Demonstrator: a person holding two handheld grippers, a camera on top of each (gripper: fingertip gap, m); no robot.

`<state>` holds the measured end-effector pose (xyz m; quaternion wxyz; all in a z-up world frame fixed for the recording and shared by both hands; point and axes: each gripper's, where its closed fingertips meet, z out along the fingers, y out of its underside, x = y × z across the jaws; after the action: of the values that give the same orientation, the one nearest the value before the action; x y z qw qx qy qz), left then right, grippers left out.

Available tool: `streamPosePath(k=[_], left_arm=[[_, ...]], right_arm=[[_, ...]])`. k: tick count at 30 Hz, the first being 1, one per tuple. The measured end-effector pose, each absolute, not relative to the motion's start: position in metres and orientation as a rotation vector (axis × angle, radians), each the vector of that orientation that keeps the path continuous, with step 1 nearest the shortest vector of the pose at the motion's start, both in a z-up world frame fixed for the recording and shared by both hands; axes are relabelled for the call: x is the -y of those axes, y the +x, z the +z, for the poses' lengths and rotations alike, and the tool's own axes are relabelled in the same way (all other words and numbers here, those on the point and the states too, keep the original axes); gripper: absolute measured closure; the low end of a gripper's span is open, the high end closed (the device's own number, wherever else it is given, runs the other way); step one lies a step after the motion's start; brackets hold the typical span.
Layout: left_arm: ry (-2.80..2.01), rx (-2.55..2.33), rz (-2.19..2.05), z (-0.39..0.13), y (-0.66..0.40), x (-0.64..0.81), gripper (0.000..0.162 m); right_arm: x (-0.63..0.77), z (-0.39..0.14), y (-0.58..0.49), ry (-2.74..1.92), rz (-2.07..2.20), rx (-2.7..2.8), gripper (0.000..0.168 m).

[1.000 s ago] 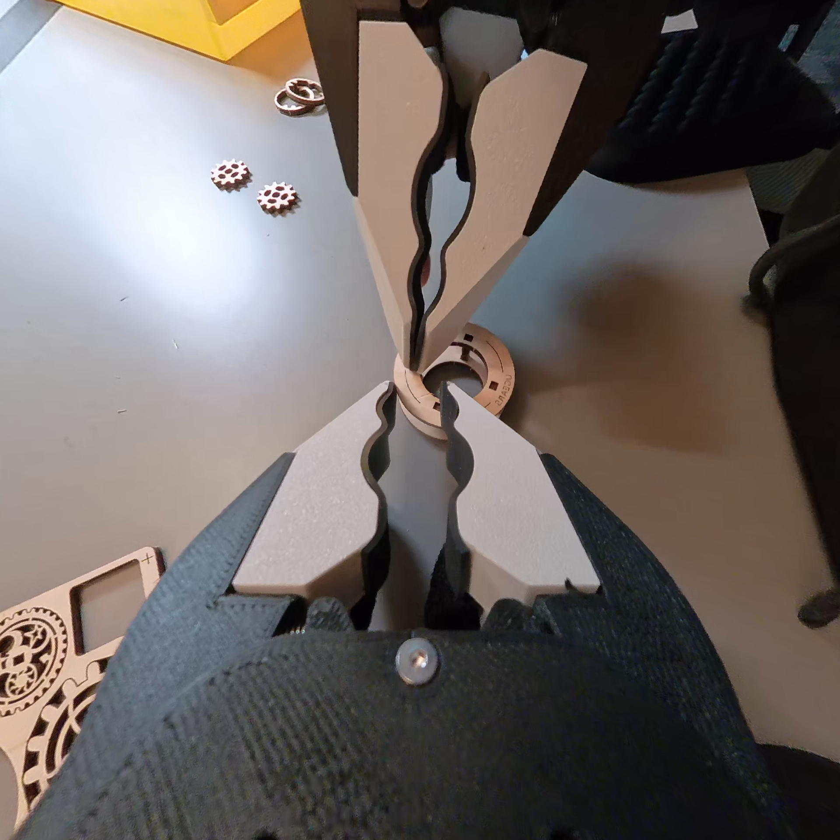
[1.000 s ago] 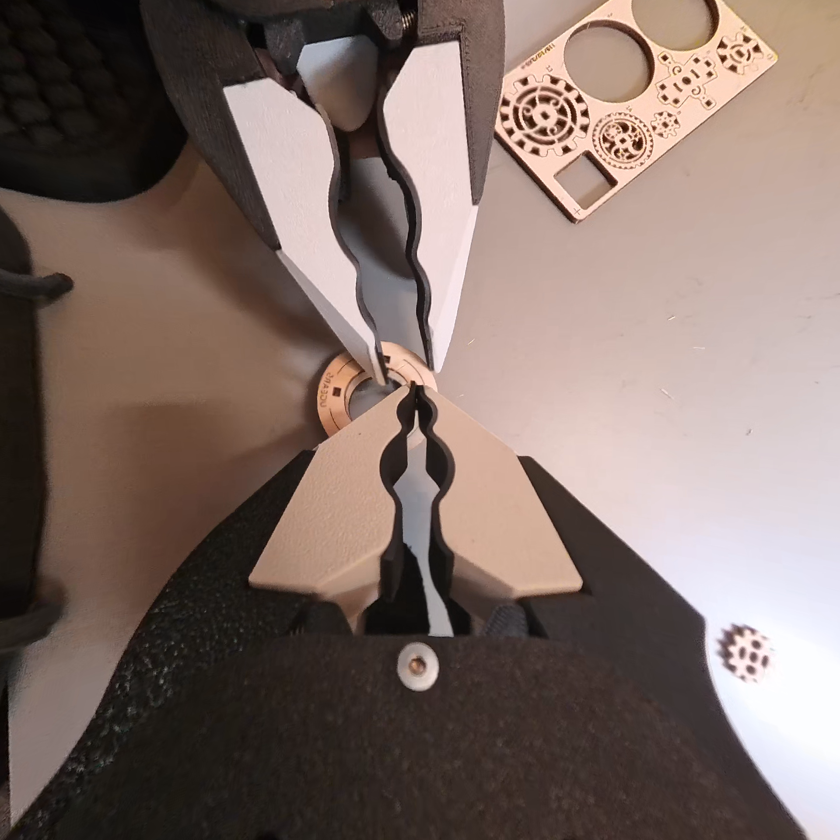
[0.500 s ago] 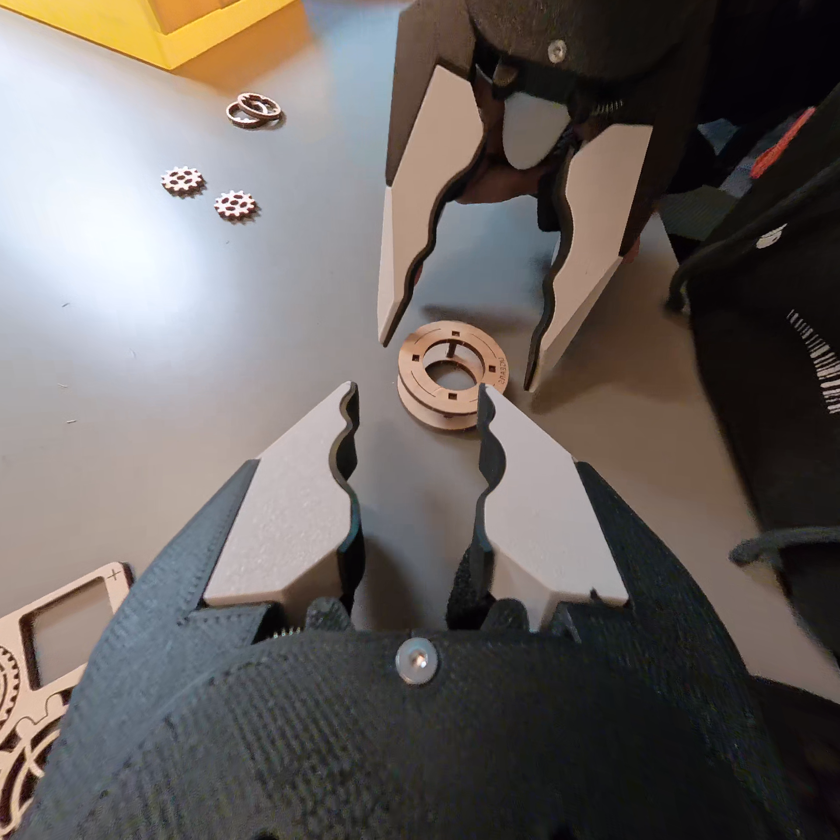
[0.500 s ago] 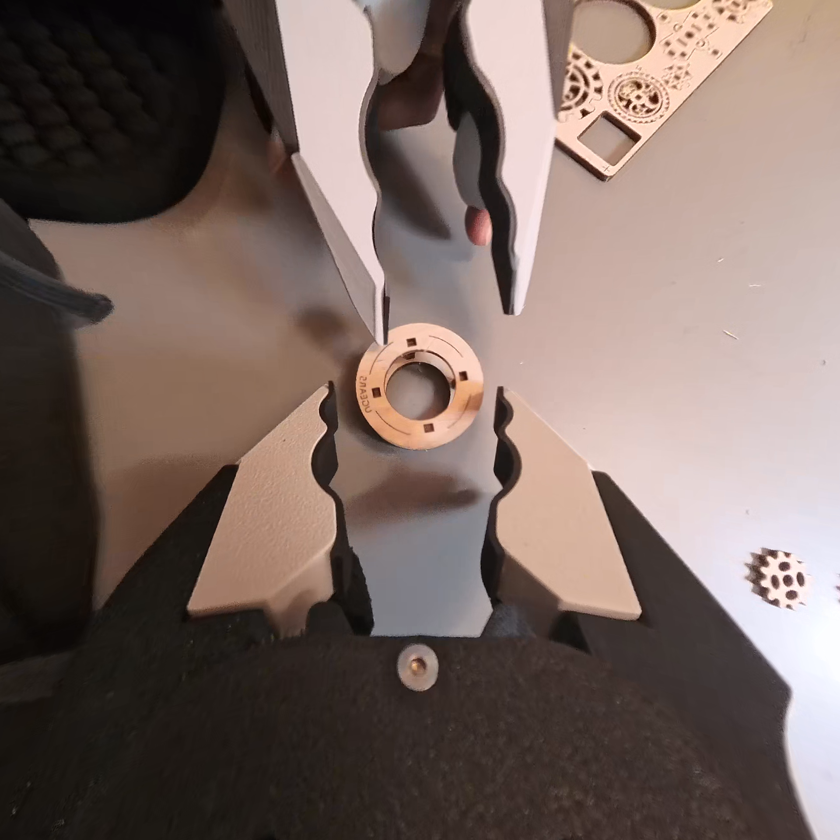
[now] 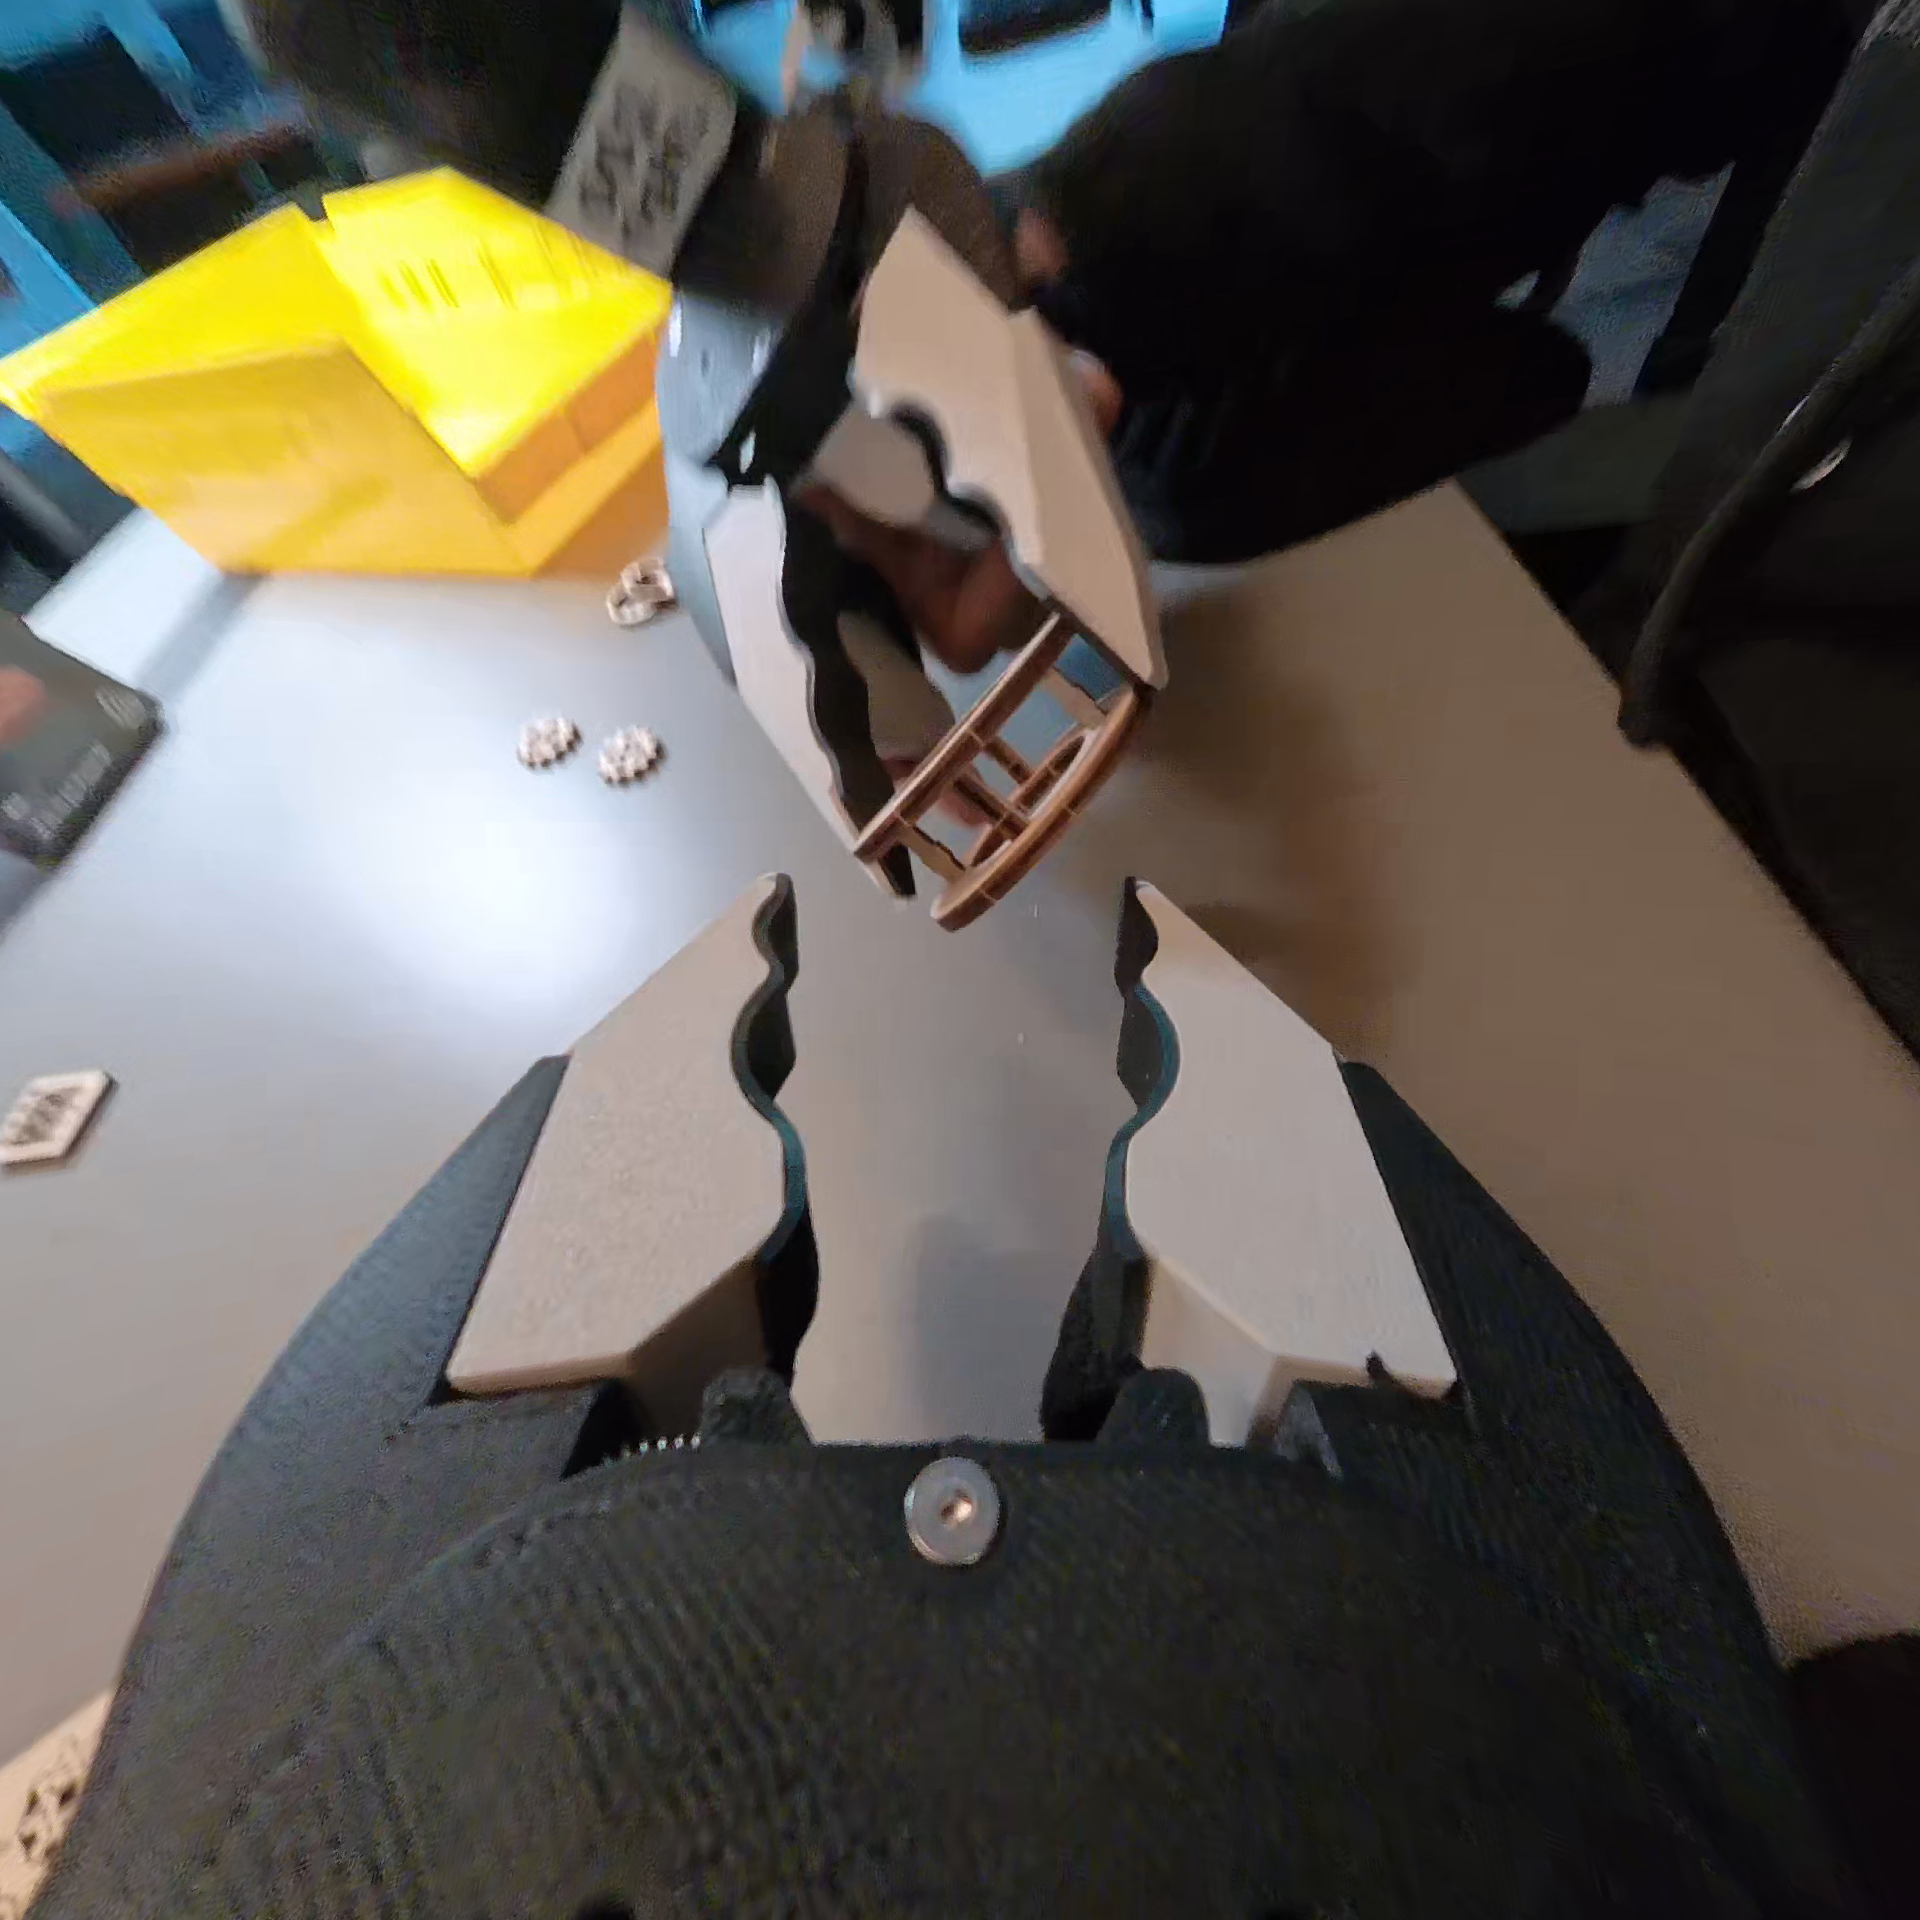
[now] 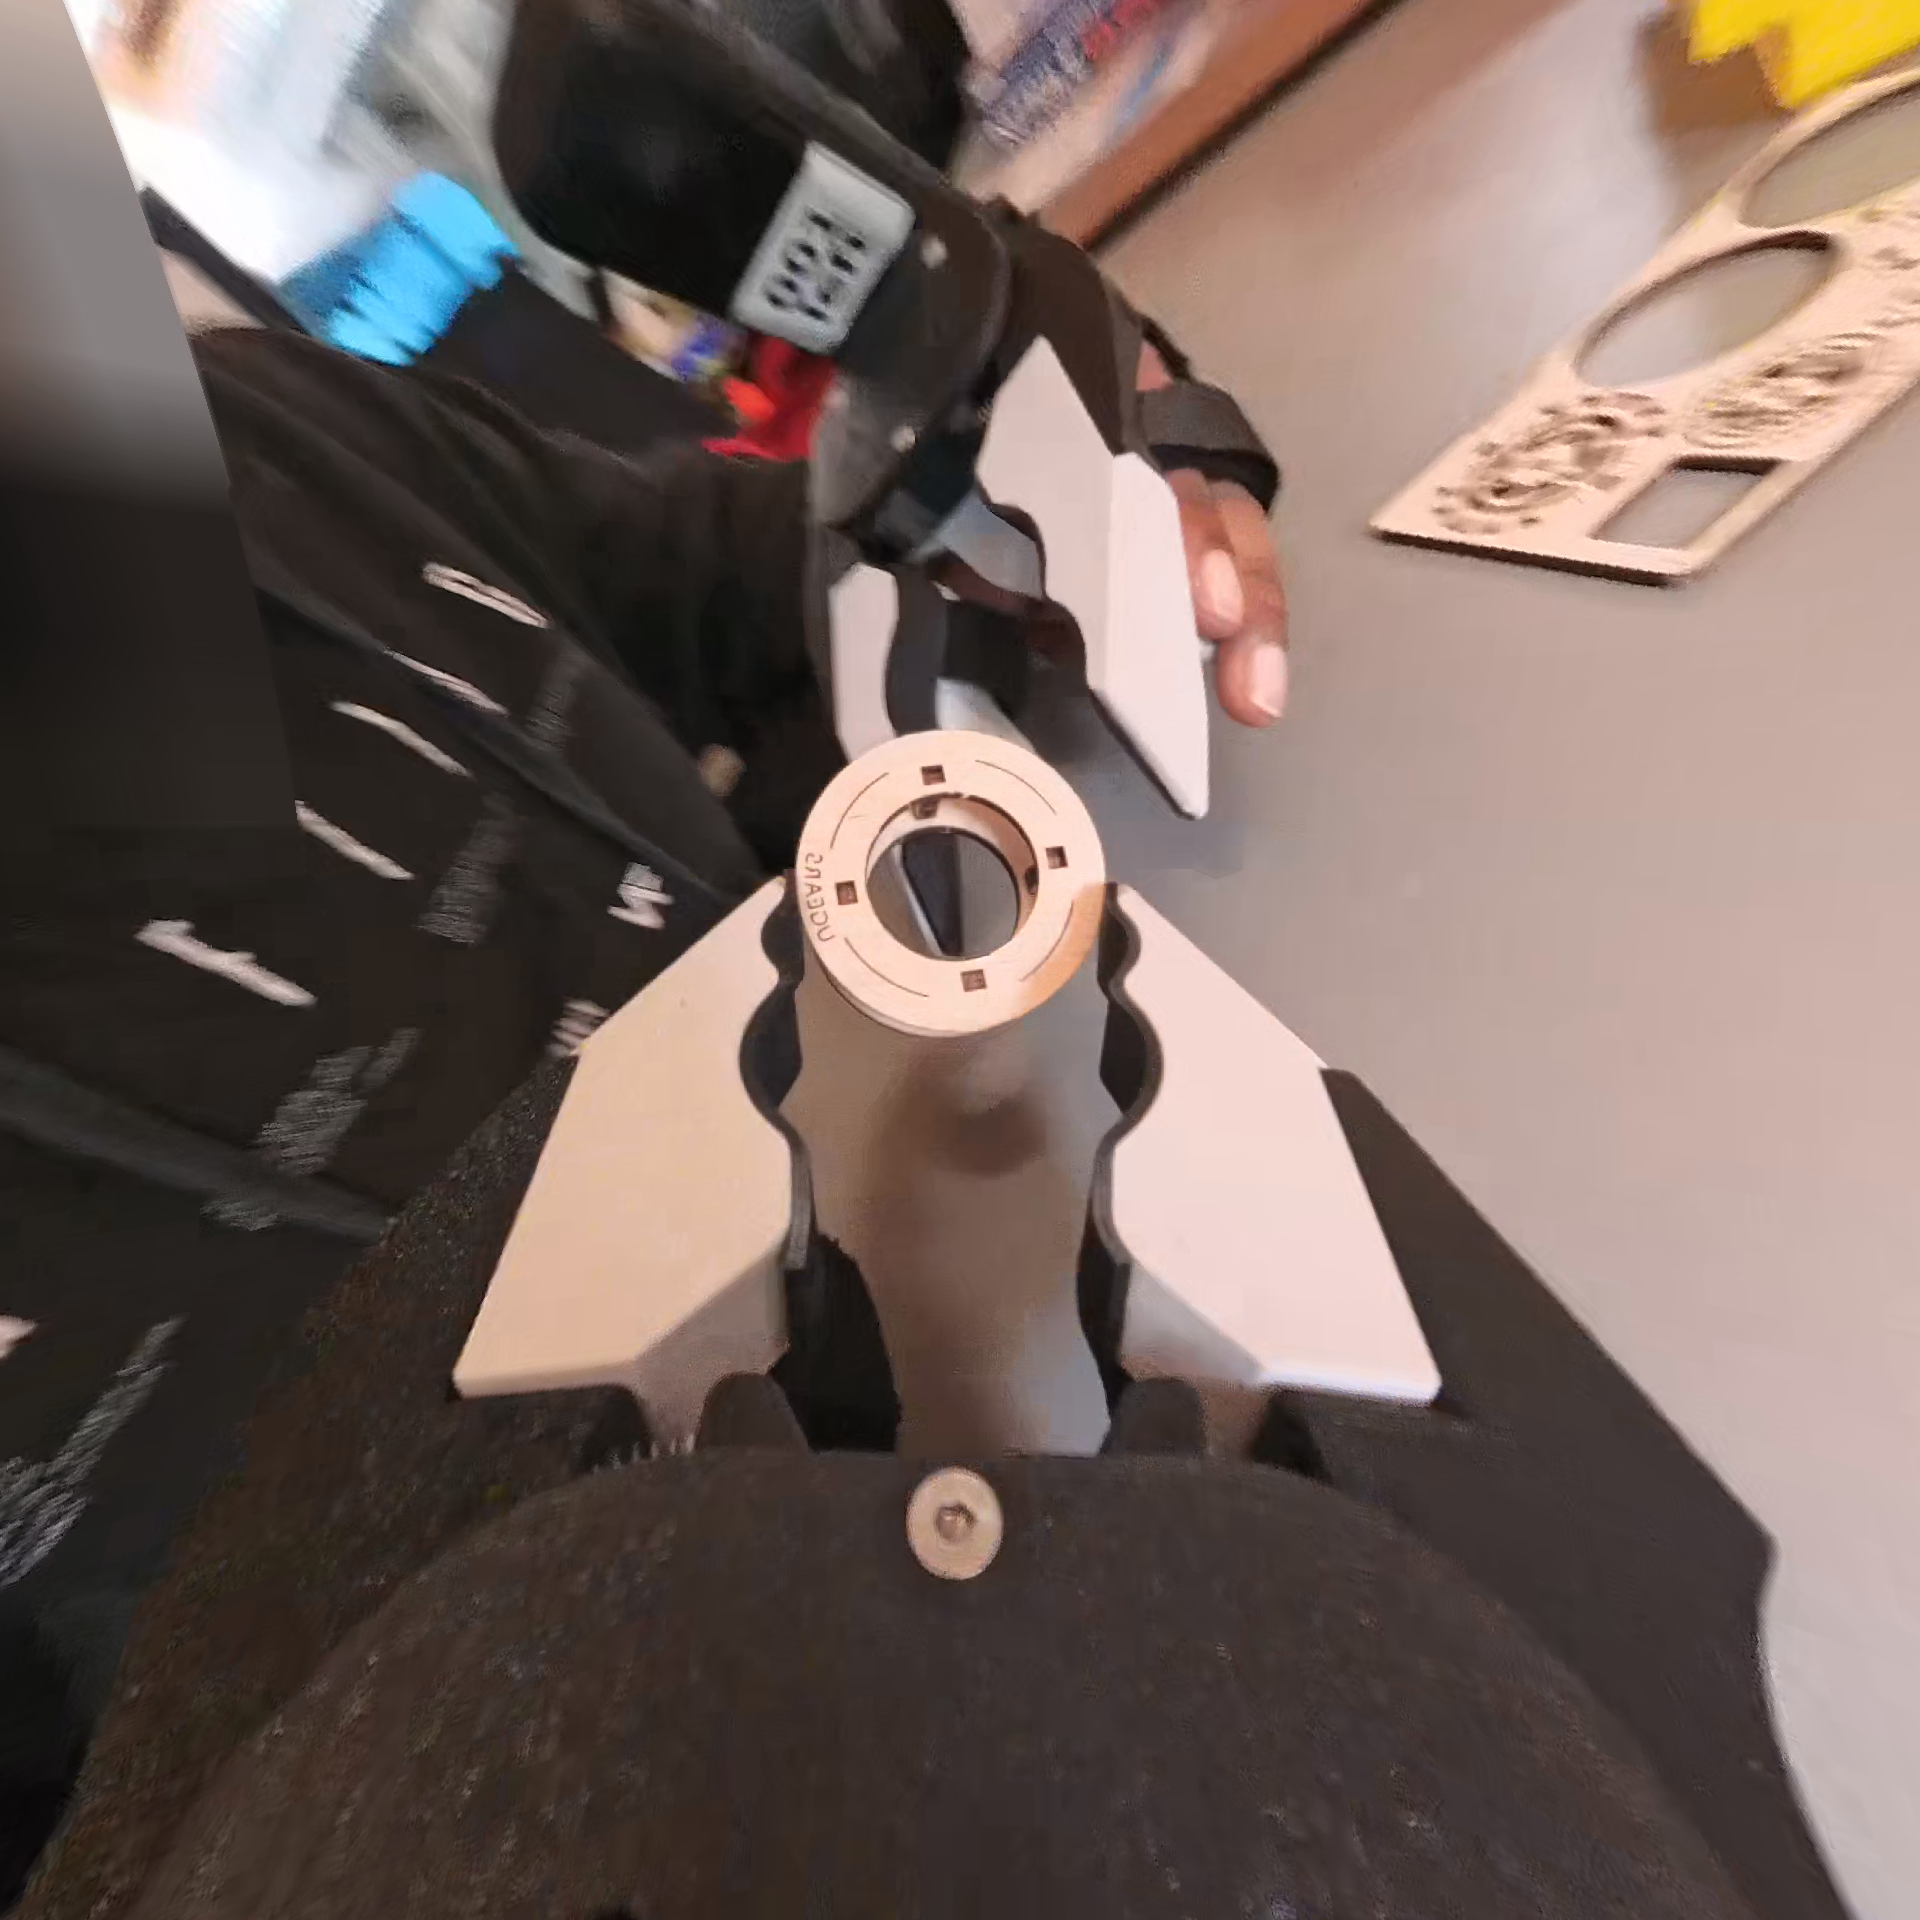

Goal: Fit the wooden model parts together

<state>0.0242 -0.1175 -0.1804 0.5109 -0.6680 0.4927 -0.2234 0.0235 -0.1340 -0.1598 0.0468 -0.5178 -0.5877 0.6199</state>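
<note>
Right claw (image 6: 951,914): jaws closed on the rim of the wooden ring assembly (image 6: 948,881), which sits between the fingertips, lifted clear of the table (image 6: 1558,935). The assembly is two flat rings joined by short struts, its face turned toward the right wrist camera; in the left wrist view it (image 5: 997,800) appears edge-on and tilted, held by the right claw (image 5: 1013,790).

Left claw (image 5: 951,899): jaws spread wide, nothing between them, just near of the assembly and apart from it. In the right wrist view the left claw (image 6: 1039,769) lies just beyond the assembly.

Table, left wrist view: two small gears (image 5: 587,748) left of the claws; two small rings (image 5: 642,594) farther off beside a yellow box (image 5: 343,384). Right wrist view: a cut-out wooden parts sheet (image 6: 1683,384) at far right.
</note>
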Motion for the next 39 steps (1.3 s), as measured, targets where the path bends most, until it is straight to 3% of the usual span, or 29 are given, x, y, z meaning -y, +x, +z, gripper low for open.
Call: streamPosePath(k=[2,6,9,13,22,24,29,33,35,39], left_arm=[[-1.517,-1.156,-0.546,-0.163,0.029,0.121,0.105],[-1.405,-1.104,-0.630,-0.138,0.033,0.131,0.135],[-1.395,-1.055,-0.669,-0.128,0.027,0.130,0.136],[-1.503,-0.998,-0.606,-0.135,0.015,0.113,0.136],[-1.754,-1.007,-0.316,-0.176,0.003,0.089,0.136],[-1.761,-1.002,-0.304,-0.177,0.002,0.089,0.136],[-1.694,-0.983,-0.350,-0.167,0.003,0.090,0.136],[-1.624,-0.912,-0.594,-0.151,0.008,0.097,0.118],[-1.573,-0.932,-0.686,-0.144,0.015,0.107,0.136],[-1.554,-0.979,-0.636,-0.141,0.018,0.110,0.138]], right_arm=[[0.141,-0.146,0.024,-1.515,2.097,1.757,0.113],[0.151,-0.126,0.023,-1.394,2.376,1.692,0.114],[0.144,-0.128,0.017,-1.428,2.344,1.655,0.106],[0.114,-0.124,0.016,-1.420,1.950,1.638,0.103],[0.106,-0.160,-0.003,-1.350,1.072,1.813,0.130],[0.104,-0.161,-0.008,-1.329,1.041,1.798,0.147],[0.106,-0.150,-0.007,-1.220,1.150,1.753,0.148],[0.116,-0.128,0.004,-1.063,1.372,1.676,0.149],[0.118,-0.123,0.007,-0.997,1.398,1.658,0.149],[0.118,-0.125,0.010,-0.947,1.401,1.665,0.148]])
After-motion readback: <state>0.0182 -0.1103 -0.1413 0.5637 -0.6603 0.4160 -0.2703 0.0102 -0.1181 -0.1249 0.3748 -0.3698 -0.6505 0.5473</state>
